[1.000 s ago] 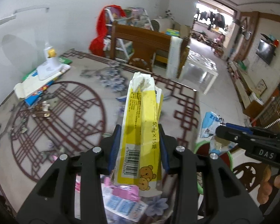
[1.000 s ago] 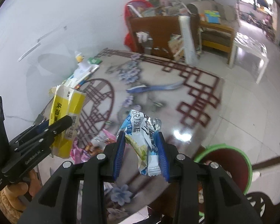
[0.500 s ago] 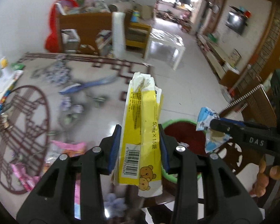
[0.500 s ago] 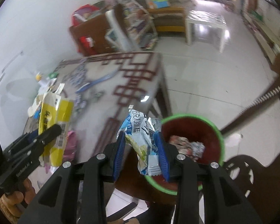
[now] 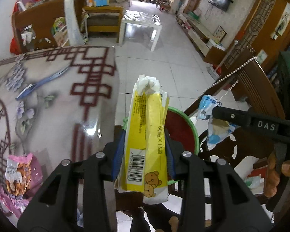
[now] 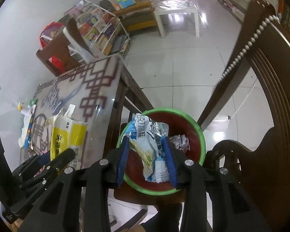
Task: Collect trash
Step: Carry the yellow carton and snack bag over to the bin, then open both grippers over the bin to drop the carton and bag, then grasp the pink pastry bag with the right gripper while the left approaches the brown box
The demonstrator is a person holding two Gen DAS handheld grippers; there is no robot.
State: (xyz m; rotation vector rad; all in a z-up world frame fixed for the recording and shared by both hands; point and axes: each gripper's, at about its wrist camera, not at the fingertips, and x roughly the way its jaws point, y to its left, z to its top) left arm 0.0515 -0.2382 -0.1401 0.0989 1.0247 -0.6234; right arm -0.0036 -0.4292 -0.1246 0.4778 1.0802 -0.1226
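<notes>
Tiled floor beyond table edge (image 5: pixel 114 89); left jaws pinching yellow packet (image 5: pixel 147 147), right jaws pinching blue wrapper (image 6: pixel 148 147) over green-rimmed bin (image 6: pixel 202 141).

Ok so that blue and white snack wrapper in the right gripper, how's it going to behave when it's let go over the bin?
The snack wrapper is crumpled thin film that sags below the right gripper, so it is probably floppy and very light. It may flutter rather than drop straight, but it hangs over the green-rimmed bin, so it likely lands inside. The glossy film could cling to a pad.

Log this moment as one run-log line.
left gripper: grips yellow packet | right gripper: fingers just opening, blue wrapper between them, over green-rimmed bin | next: drop
</notes>
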